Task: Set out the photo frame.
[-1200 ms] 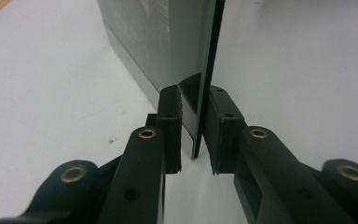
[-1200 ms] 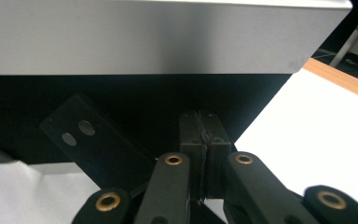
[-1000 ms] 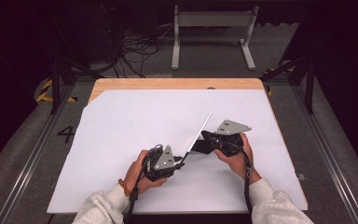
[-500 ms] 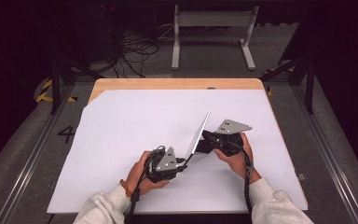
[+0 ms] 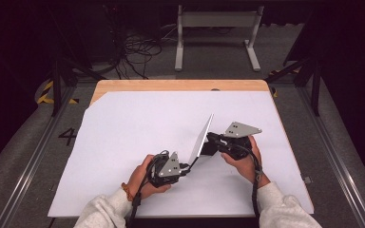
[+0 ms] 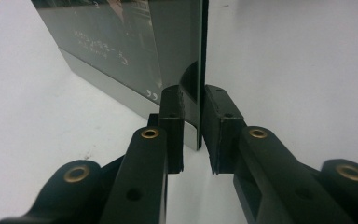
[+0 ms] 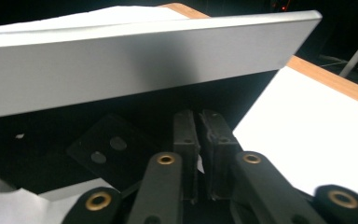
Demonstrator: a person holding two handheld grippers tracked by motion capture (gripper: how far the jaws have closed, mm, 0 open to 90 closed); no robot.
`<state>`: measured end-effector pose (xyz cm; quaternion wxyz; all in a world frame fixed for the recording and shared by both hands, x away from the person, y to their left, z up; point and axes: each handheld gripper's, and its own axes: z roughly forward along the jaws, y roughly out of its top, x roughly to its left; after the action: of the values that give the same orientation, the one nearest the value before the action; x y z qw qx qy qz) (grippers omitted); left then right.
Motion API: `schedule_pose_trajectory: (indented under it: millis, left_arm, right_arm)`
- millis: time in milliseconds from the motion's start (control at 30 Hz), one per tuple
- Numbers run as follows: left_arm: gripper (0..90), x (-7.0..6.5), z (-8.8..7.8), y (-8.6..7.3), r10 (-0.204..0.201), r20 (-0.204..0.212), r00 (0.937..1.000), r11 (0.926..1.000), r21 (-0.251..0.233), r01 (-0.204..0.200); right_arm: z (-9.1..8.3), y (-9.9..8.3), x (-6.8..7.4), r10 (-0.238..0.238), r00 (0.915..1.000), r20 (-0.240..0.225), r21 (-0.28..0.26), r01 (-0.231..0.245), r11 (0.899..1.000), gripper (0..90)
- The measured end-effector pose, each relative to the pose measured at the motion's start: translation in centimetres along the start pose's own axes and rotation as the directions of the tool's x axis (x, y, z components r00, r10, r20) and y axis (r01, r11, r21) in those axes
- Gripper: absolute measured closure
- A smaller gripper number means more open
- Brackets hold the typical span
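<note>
**A:** What does your left claw have?

**B:** My left gripper (image 6: 193,100) pinches the near bottom corner of the thin, flat, silver-grey panel with one glossy dark face (image 6: 121,51). Its jaws have just been closing, one pad on each face. My right gripper (image 7: 199,116) has its jaws only a slit apart. They have just been opening a little, and I see nothing clearly between them.

**A:** Where is the panel?

**B:** It stands on its edge on the white sheet (image 5: 138,123), at about 5 o'clock from the sheet's middle. The left gripper is at the panel's 7 o'clock, the right one at its 3 o'clock.

**A:** How will it handle?

**B:** I judge it stiff and light, but smooth and easily scratched. I would grip low, near a corner.

**A:** Do the views differ?

**B:** The left gripper view shows the reflecting face. The right gripper view shows the matt back. The high view shows the lean.
</note>
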<state>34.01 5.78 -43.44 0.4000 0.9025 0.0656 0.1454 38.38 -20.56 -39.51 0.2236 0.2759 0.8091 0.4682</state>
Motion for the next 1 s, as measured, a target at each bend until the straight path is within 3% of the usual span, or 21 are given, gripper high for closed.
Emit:
schedule_pose_trajectory:
  millis: [167,367,667,1000]
  left_arm:
    - [82.7,-0.1,-0.1,-0.3,-0.009,0.006,0.9999,0.9999,0.013,0.009]
    - [87.4,0.2,-0.6,-0.6,0.014,0.002,0.9999,0.9997,0.021,-0.014]
    - [89.8,0.2,-0.3,-0.6,0.012,0.008,0.9999,0.9994,0.033,-0.012]
    - [89.8,0.3,0.2,-0.4,-0.004,0.011,0.9999,0.9999,0.017,0.004]
  right_arm:
    - [-0.7,-0.1,0.1,-0.010,0.9999,0.010,0.007,0.010,1.000,83.3]
    - [-2.0,-0.4,0.9,-0.039,0.9992,0.012,0.004,0.038,0.999,83.9]
    - [-3.6,-1.4,2.8,-0.040,0.9980,-0.049,-0.016,0.040,0.999,88.6]
    - [-3.1,-0.8,4.1,-0.057,0.9956,-0.075,-0.034,0.055,0.998,88.6]
